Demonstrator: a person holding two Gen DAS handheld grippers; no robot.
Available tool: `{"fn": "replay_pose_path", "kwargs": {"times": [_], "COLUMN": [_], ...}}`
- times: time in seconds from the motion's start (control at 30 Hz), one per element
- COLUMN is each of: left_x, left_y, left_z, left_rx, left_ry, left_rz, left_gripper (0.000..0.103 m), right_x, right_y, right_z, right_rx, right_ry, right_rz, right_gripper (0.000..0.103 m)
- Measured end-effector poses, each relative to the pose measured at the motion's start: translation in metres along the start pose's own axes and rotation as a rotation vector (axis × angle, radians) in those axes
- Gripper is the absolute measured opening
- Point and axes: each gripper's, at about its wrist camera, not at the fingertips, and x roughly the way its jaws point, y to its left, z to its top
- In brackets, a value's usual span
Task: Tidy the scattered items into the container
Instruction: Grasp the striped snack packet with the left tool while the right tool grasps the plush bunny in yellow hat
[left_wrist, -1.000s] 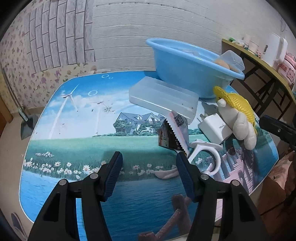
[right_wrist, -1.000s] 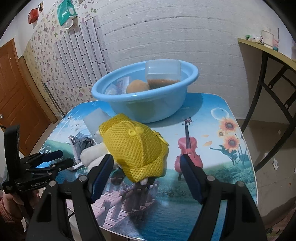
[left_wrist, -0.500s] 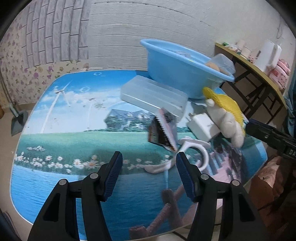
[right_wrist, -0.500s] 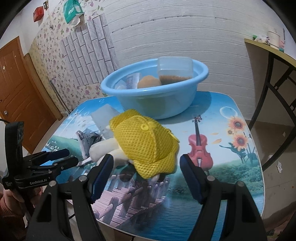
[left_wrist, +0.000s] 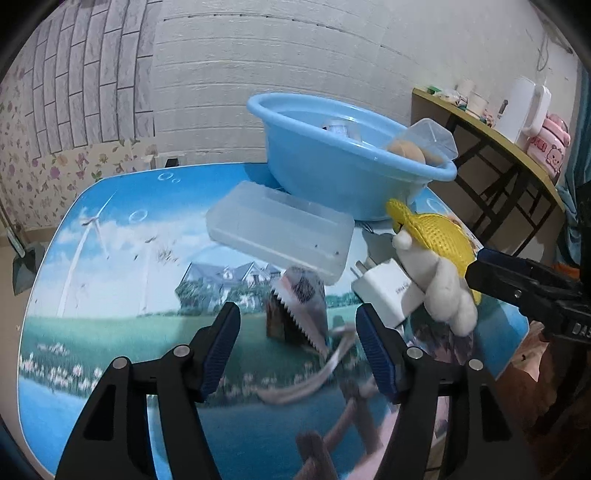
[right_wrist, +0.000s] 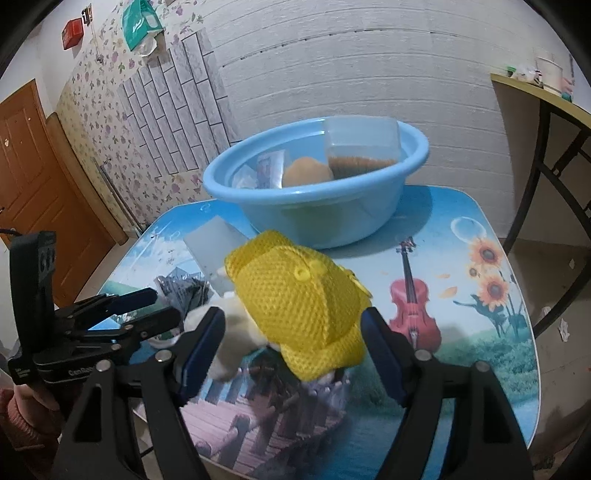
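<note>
Right now the soft toy (right_wrist: 236, 332) in its yellow mesh hat (right_wrist: 299, 306) lies in the lower middle of the right wrist picture, on the table (right_wrist: 461, 258). It looks light and squishy, so it should not break, but the hat may be loose and could slip off. My guess is that the white body under the hat is the best place to hold.

The right gripper (right_wrist: 293, 350) is wide open and holds nothing. The toy sits between its two blue fingers, and I cannot tell if they touch it.

The left gripper (left_wrist: 297, 349) is wide open too, with nothing in it. A crinkly snack packet (left_wrist: 301, 314) stands just past its fingers, in the middle of the left wrist picture. It looks thin and light, best pinched by its flat sides.

The blue bowl (right_wrist: 332, 218) waits in the upper middle, behind the toy, with some things already inside.
</note>
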Motion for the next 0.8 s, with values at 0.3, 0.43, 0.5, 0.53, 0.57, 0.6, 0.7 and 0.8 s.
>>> {"fn": "replay_pose_path", "kwargs": {"times": [0.3, 0.43, 0.5, 0.53, 0.57, 0.6, 0.7, 0.8], "left_x": [0.018, 0.020, 0.020, 0.020, 0.018, 0.018, 0.012, 0.005], "left_y": [-0.002, 0.002, 0.004, 0.005, 0.004, 0.005, 0.005, 0.003], "left_z": [0.003, 0.003, 0.004, 0.004, 0.003, 0.004, 0.003, 0.005], "left_rx": [0.006, 0.008, 0.002, 0.002, 0.002, -0.001, -0.006, -0.001], "left_ry": [0.041, 0.050, 0.054, 0.055, 0.052, 0.051, 0.048, 0.038], "left_rz": [-0.023, -0.001, -0.008, -0.003, 0.006, 0.011, 0.022, 0.038], "left_gripper": [0.058, 0.034, 0.033, 0.031, 0.031, 0.030, 0.029, 0.028], "right_x": [0.025, 0.029, 0.027, 0.026, 0.024, 0.022, 0.012, 0.003], "right_y": [-0.001, -0.005, -0.007, -0.008, -0.009, -0.009, -0.011, -0.013], "right_z": [0.009, 0.008, 0.007, 0.006, 0.005, 0.005, 0.006, 0.007], "right_rx": [0.016, 0.037, 0.037, 0.035, 0.035, 0.036, 0.031, 0.034], "right_ry": [0.044, 0.046, 0.043, 0.039, 0.036, 0.033, 0.002, -0.021], "right_rz": [0.006, 0.032, 0.049, 0.052, 0.057, 0.060, 0.062, 0.077], "right_gripper": [0.085, 0.085, 0.079, 0.075, 0.071, 0.069, 0.054, 0.052]}}
